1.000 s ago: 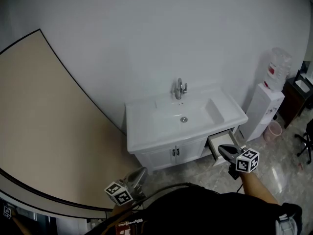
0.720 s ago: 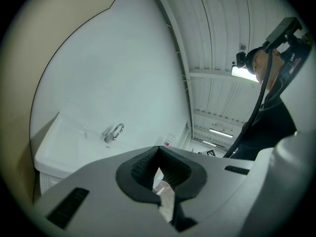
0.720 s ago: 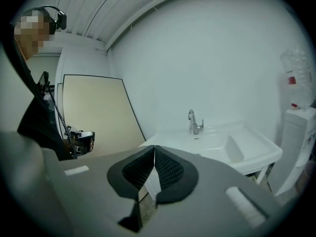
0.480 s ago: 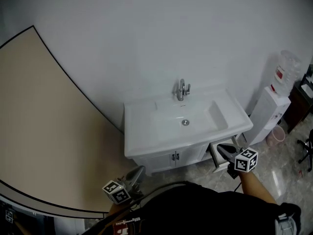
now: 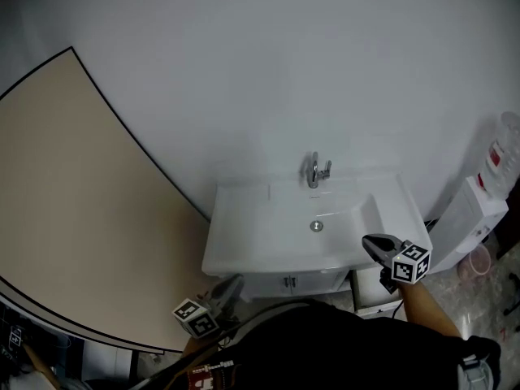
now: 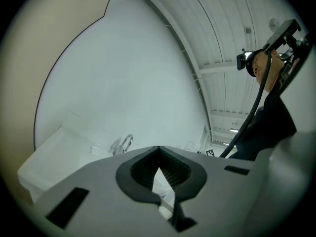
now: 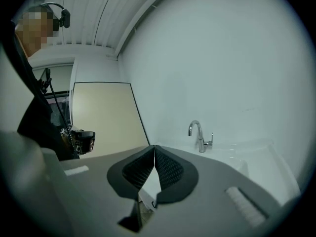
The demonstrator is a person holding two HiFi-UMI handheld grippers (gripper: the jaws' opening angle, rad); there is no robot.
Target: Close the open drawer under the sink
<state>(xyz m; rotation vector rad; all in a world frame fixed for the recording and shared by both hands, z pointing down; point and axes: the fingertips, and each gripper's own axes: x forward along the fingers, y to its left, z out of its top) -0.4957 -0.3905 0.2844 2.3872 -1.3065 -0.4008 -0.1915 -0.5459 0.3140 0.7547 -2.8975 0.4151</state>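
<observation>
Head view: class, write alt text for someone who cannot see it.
A white sink cabinet with a chrome faucet stands against a white wall. The shut right claw hovers over the open drawer beneath its right end; the left claw hangs low.

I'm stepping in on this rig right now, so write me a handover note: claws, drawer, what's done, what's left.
Left claw: shut, empty, held low before the sink's left end, touching nothing.
Right claw: shut, empty. In the head view it lies over the sink's right front edge, just above the drawer, with no contact showing.
Drawer: under the sink's right end, sticking out of the cabinet, so it looks open.
Done: the drawer has not been pushed yet.
Left: probably bring the right claw to the drawer front and push it in flush.
</observation>
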